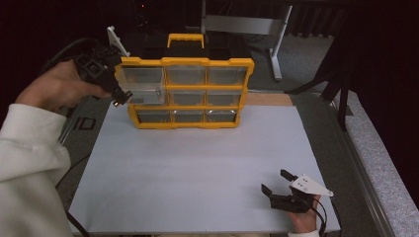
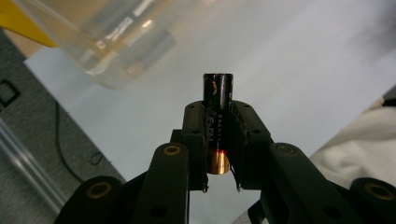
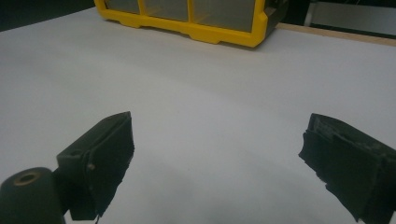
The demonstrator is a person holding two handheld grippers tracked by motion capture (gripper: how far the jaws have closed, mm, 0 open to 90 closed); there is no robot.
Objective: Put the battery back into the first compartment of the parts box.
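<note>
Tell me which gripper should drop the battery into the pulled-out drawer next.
Left. The left gripper is already shut on the battery, right beside the clear drawer of the yellow organizer. The right gripper sits open and empty at the mat's near edge.

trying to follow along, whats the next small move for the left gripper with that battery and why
Probably carry it over the pulled-out clear drawer and open. The left gripper is shut on the battery, and the drawer sits just beside it on the yellow organizer.

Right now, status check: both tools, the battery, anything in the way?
Left tool shut on battery, raised beside the yellow organizer. Right tool open, empty, low over the white mat. Clear drawer pulled out close ahead of the battery.
</note>
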